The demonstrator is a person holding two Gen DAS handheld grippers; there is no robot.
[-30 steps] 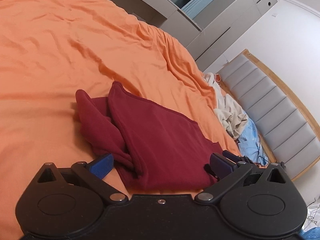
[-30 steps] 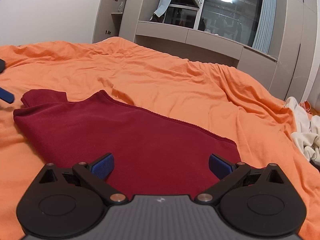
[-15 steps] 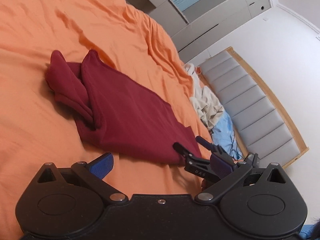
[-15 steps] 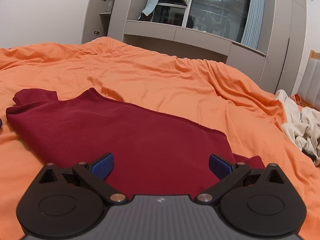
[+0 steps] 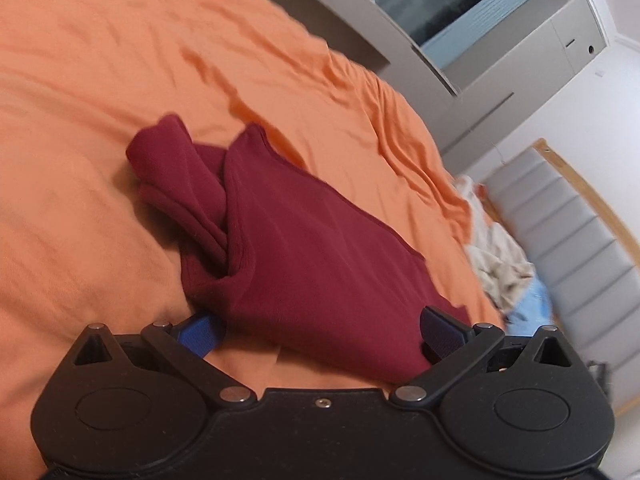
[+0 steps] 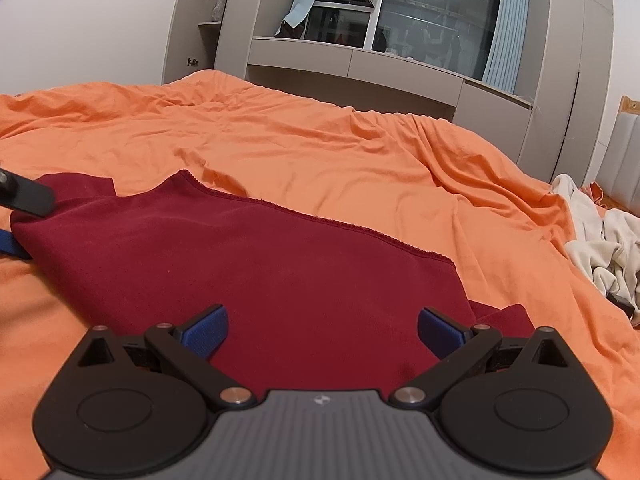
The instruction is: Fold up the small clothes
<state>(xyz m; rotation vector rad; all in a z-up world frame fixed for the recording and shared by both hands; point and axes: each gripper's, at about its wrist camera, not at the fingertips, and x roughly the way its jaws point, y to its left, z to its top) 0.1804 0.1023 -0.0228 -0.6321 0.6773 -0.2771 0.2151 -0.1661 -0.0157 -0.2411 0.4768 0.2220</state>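
Note:
A dark red garment (image 5: 304,252) lies folded on the orange bedsheet (image 5: 100,92), with a bunched sleeve at its far left end. My left gripper (image 5: 320,332) is open, its jaws straddling the garment's near edge. In the right wrist view the same garment (image 6: 248,264) spreads flat in front of my right gripper (image 6: 322,328), which is open and empty over its near edge. The left gripper's fingers (image 6: 24,200) show at the garment's left end in the right wrist view.
A pile of cream and light blue clothes (image 5: 508,276) lies near the grey padded headboard (image 5: 576,216); it also shows in the right wrist view (image 6: 600,240). Grey cabinets and a window (image 6: 420,28) stand beyond the bed.
My left gripper pulled back from the garment, then moved in close again to its near edge. The right gripper stayed open and shifted slightly; the left gripper's fingers reappear at its left.

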